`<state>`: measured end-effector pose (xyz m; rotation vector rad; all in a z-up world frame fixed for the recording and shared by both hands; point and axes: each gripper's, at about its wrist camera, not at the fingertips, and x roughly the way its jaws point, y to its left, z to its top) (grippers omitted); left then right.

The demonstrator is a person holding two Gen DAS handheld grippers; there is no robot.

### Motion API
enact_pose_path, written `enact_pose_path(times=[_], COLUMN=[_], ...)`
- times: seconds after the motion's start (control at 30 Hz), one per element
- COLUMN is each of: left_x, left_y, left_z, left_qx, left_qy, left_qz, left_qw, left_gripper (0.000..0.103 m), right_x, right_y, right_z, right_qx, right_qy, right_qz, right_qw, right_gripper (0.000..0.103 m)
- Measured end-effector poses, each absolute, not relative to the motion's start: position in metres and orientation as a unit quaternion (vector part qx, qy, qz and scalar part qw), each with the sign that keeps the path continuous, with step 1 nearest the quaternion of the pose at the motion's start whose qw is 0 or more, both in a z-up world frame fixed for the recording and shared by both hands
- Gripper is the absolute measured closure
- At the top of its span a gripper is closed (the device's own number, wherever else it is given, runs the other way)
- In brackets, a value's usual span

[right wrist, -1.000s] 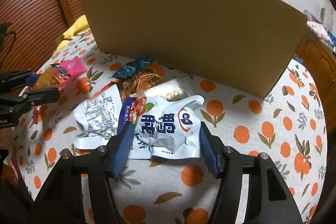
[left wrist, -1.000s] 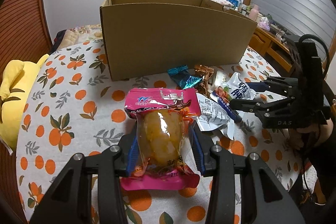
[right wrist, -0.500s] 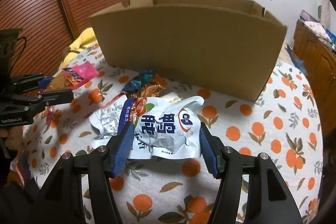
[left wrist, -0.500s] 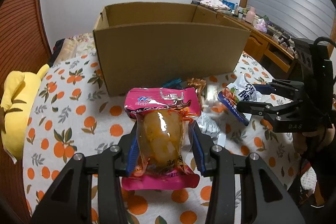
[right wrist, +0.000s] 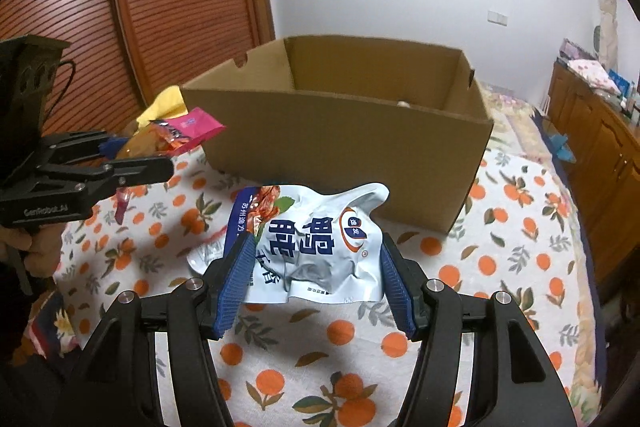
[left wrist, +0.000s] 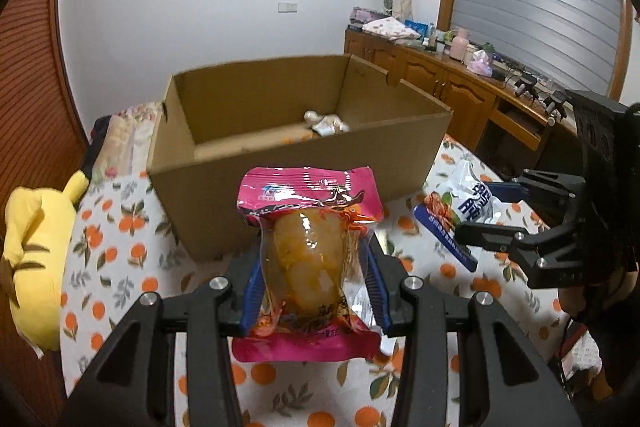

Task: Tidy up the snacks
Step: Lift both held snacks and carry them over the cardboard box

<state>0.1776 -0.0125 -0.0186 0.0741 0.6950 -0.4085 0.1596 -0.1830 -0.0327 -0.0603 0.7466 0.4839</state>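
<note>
While both packets hang clear of the orange-print tablecloth (right wrist: 500,267), the left gripper (left wrist: 312,279) pinches the pink snack packet (left wrist: 308,255) btwn its blue pads, jaws narrow. The right gripper (right wrist: 316,275) clamps the white-blue pouch (right wrist: 316,239), jaws approx. half-wide. The cardboard box (left wrist: 280,163) sits just beyond, w/ 1 crumpled wrapper (left wrist: 326,121) inside.

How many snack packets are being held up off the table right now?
2: the pink packet in the left gripper, the white packet in the right gripper. Others may be hidden.
</note>
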Motion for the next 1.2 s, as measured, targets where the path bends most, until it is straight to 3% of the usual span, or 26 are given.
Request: enact_pose_path(times=[0.47, 1.2], left_x=[0.219, 0.293], left_y=[-0.022, -0.013], left_z=[0.007, -0.001], left_qx=[0.044, 0.047], left_qy=[0.311, 0.32], left_qz=[-0.205, -0.174], left_qw=[0.927, 0.93], left_gripper=[0.061, 0.06], right_x=[0.179, 0.228], right_y=[-0.198, -0.196], right_z=[0.003, 0.028], right_qx=[-0.031, -0.057], right_qy=[0.325, 0.285], right_qz=[0.225, 0.22], right_qw=[0.918, 0.931], right_gripper=[0.04, 0.04])
